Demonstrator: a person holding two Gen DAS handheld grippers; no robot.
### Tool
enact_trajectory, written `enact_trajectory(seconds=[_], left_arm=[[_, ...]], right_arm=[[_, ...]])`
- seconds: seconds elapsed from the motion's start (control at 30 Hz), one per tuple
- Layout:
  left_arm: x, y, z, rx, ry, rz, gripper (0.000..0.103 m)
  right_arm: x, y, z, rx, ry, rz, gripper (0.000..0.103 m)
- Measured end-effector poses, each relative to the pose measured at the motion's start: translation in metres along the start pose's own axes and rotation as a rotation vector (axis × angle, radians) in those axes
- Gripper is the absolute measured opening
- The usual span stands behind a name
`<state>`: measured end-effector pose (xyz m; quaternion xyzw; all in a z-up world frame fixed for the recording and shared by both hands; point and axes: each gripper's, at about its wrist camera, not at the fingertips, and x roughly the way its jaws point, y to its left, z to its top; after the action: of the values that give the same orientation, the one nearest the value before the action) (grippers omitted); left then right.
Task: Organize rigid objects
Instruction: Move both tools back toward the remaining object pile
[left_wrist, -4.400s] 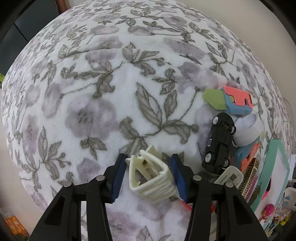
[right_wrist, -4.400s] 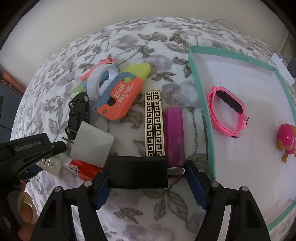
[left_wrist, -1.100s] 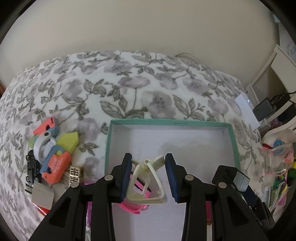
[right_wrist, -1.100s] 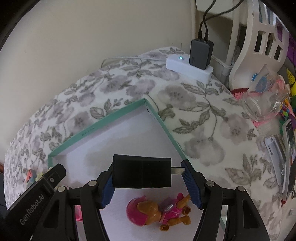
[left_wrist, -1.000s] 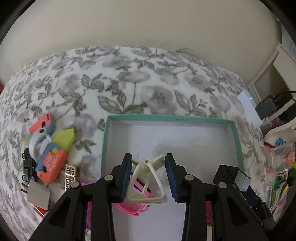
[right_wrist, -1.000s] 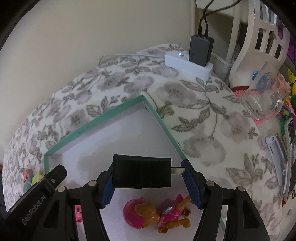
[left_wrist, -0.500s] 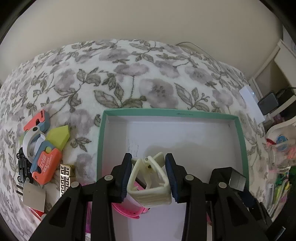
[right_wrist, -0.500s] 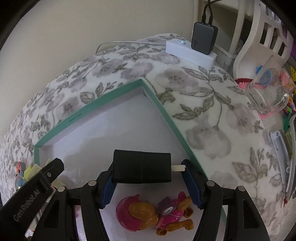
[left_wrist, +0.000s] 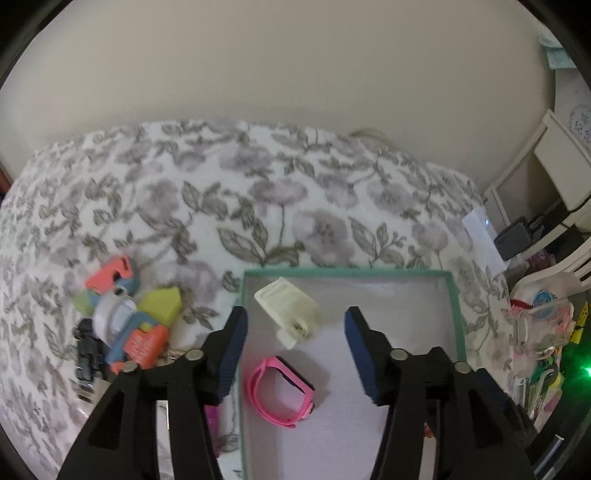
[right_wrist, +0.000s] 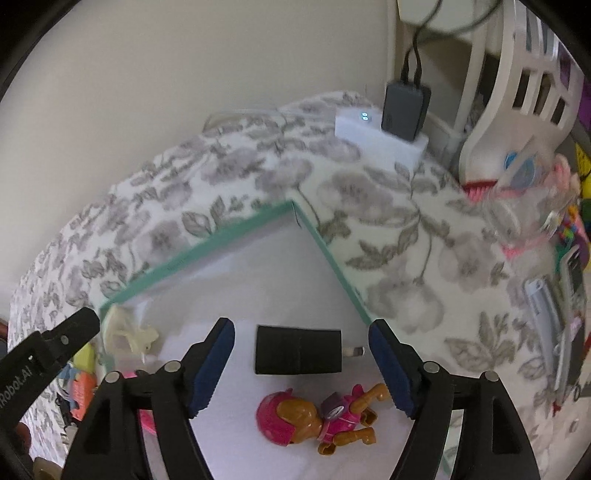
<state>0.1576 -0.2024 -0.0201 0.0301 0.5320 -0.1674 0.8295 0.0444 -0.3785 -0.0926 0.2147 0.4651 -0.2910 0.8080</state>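
Observation:
A teal-rimmed box (left_wrist: 347, 272) with a white floor lies on the flowered bedspread. A cream hair clip (left_wrist: 290, 310) rests in its far left corner, clear of my left gripper (left_wrist: 295, 341), whose jaws are opening above it with nothing pressed between the pads. A pink wristband (left_wrist: 280, 391) lies nearer in the box. In the right wrist view a black charger plug (right_wrist: 298, 350) lies on the box floor (right_wrist: 258, 280) between the opening jaws of my right gripper (right_wrist: 301, 369), touching neither pad. A pink toy pup (right_wrist: 317, 417) lies just below it. The hair clip (right_wrist: 129, 334) shows at left.
A heap of small things (left_wrist: 125, 328) lies left of the box: an orange-and-blue toy, tape roll, yellow-green piece, black toy car. A white power strip (right_wrist: 380, 138) with a dark adapter (right_wrist: 406, 110) sits at the bed's far corner. Cluttered shelves (left_wrist: 546, 332) stand on the right.
Both grippers have opened and risen. The cream hair clip left the left jaws and now lies in the box; the black plug dropped from the right jaws onto the box floor.

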Motion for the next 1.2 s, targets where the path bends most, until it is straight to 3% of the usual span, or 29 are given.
enact_trajectory(seconds=[0.17, 0.3, 0.4, 0.7, 1.2], left_arm=[[-0.02, 0.009, 0.007, -0.005, -0.038, 0.031, 0.067], [-0.029, 0.02, 0.009, -0.017, -0.051, 0.062, 0.079], [-0.03, 0.028, 0.009, -0.022, -0.048, 0.081, 0.084], [-0.026, 0.052, 0.007, -0.048, -0.027, 0.162, 0.095], [-0.026, 0.095, -0.003, -0.174, 0.013, 0.179, 0.097]], right_arm=[[-0.027, 0.007, 0.009, -0.016, -0.065, 0.008, 0.085], [-0.044, 0.009, 0.014, -0.02, -0.112, 0.012, 0.09], [-0.052, 0.011, 0.015, -0.022, -0.136, 0.015, 0.099], [-0.054, 0.018, 0.012, -0.038, -0.143, 0.015, 0.103], [-0.053, 0.042, 0.001, -0.093, -0.122, 0.026, 0.103]])
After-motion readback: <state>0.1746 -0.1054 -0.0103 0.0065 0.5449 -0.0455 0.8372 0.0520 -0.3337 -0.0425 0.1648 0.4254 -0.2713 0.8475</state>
